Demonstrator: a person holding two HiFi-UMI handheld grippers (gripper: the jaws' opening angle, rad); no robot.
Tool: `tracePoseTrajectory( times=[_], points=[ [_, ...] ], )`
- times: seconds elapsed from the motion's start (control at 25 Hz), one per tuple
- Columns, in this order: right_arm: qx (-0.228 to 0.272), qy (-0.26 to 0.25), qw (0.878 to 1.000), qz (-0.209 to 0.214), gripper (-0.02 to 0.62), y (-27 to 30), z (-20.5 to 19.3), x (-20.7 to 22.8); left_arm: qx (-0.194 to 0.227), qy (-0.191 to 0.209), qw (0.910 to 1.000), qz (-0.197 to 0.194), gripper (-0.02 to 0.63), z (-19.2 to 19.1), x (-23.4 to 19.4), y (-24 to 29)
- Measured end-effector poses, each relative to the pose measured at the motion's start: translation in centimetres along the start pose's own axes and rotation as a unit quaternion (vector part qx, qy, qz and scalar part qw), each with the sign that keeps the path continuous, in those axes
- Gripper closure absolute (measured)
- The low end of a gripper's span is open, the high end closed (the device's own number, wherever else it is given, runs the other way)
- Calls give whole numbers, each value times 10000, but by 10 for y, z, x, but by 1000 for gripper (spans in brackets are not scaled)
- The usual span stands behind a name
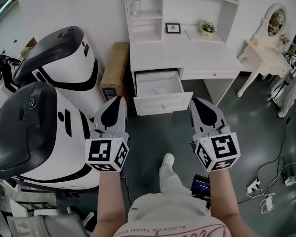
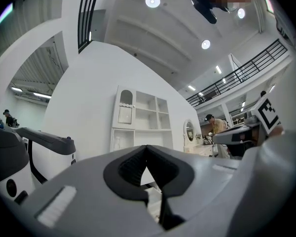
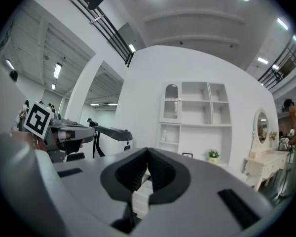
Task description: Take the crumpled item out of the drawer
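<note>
**Drawer open, both tongs pressed together, well short of it**

Drawer (image 1: 163, 104) is pulled out of the white table (image 1: 187, 58) ahead of you. Its inside is plain white in the head view, and the crumpled item cannot be made out in it. You stand on a dark grey, smooth floor (image 1: 153, 137), with one pale shoe (image 1: 167, 159) showing below the tongs.

Your left tongs (image 1: 119, 99) and right tongs (image 1: 195, 101) hang side by side over the floor, both short of the drawer. Each pair is pressed together at the tip with nothing between. Each carries a cube (image 1: 107, 153) with black-and-white square markers.

Shelves (image 1: 148, 14) rise from the back of the table, boxy and white. A small framed picture (image 1: 173, 28) and a potted plant (image 1: 207, 28) stand on the table. A tan cardboard box (image 1: 113, 70) leans beside the table's left end. Two rounded, glossy white-and-black machines (image 1: 39, 127) fill the left side. To the right stands a curvy cream vanity (image 1: 266, 58) with an oval mirror (image 1: 276, 21).

Only the gripper views show the room above. The left gripper view has the ribbed black pads of the left tongs (image 2: 147, 149) meeting at the tip. Above them it shows round ceiling lights (image 2: 152, 1) and a dark balcony railing (image 2: 246, 68). The right gripper view shows the right tongs (image 3: 148, 152) closed the same way, with the shelves (image 3: 197, 107) straight beyond.
</note>
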State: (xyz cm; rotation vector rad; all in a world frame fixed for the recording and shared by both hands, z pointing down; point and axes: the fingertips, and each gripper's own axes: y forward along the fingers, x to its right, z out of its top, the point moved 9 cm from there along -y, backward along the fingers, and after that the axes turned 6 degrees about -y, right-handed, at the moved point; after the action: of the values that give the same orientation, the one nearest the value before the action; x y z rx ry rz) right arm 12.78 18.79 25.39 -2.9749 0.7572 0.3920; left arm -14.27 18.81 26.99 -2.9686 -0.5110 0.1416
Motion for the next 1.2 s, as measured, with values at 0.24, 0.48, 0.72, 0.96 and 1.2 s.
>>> tracePoseTrajectory(
  times=[0.24, 0.48, 0.72, 0.96, 1.2],
  points=[
    [-62, 97, 9999, 84, 589, 63, -16, 41, -88, 59, 9999, 132, 597, -7, -17, 64],
    [-60, 210, 9997, 133, 589, 128, -29, 87, -155, 119, 9995, 244, 597, -14, -32, 134],
    [-86, 248, 9995, 170, 588, 189, -38, 123, -197, 86, 9989, 405, 597, -24, -52, 195],
    [-292, 300, 9984, 382, 588, 230, -54, 139, -279, 30, 9981, 545, 597, -38, -67, 227],
    [-448, 519, 9955, 647, 410, 257, -66, 142, -409, -20, 9974, 590, 597, -48, -81, 242]
  ],
)
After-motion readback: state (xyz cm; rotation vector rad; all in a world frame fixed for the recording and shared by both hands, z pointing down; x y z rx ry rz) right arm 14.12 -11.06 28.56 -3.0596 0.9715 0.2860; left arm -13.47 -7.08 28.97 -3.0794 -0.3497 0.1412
